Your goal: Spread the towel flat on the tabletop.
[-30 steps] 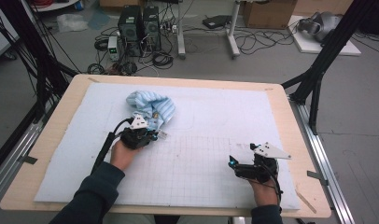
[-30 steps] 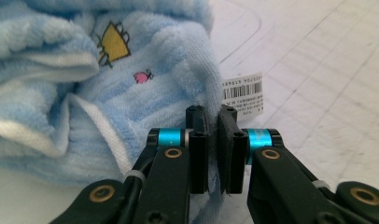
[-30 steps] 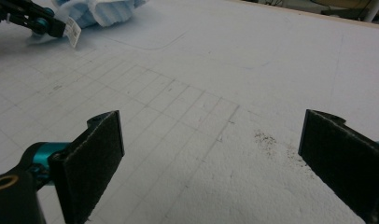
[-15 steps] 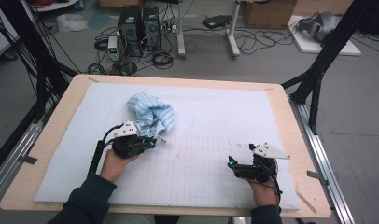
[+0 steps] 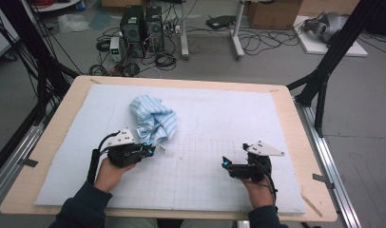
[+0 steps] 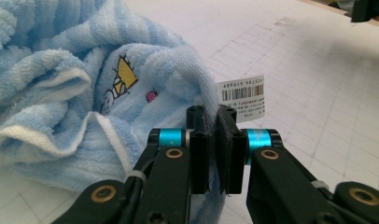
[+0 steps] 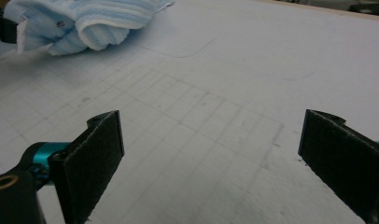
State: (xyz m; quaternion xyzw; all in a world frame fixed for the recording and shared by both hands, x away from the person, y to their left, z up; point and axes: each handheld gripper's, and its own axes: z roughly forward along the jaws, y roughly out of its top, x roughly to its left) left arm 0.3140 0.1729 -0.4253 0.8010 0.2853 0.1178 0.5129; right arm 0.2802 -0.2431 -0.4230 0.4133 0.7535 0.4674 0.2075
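A crumpled blue-and-white striped towel point(image 5: 153, 118) lies on the left half of the white gridded mat point(image 5: 215, 118). My left gripper point(image 5: 150, 149) sits at the towel's near edge, shut on a fold of the cloth. In the left gripper view the jaws point(image 6: 214, 116) pinch the towel point(image 6: 61, 93) beside its barcode tag point(image 6: 241, 93), and a small cartoon print shows on the cloth. My right gripper point(image 5: 225, 164) rests low over the mat at the front right, well apart from the towel. Its jaws point(image 7: 211, 154) stand wide open with bare mat between them. The towel point(image 7: 85, 18) lies far off at the upper left.
The mat covers a wooden table point(image 5: 62, 114) with narrow bare borders. Beyond the far edge, computer towers point(image 5: 143, 23), cables and boxes sit on the floor. Black frame legs point(image 5: 324, 71) stand at the table's right and left sides.
My left gripper has moved toward the near edge, dragging the towel a little that way. The right gripper has shifted slightly to the left.
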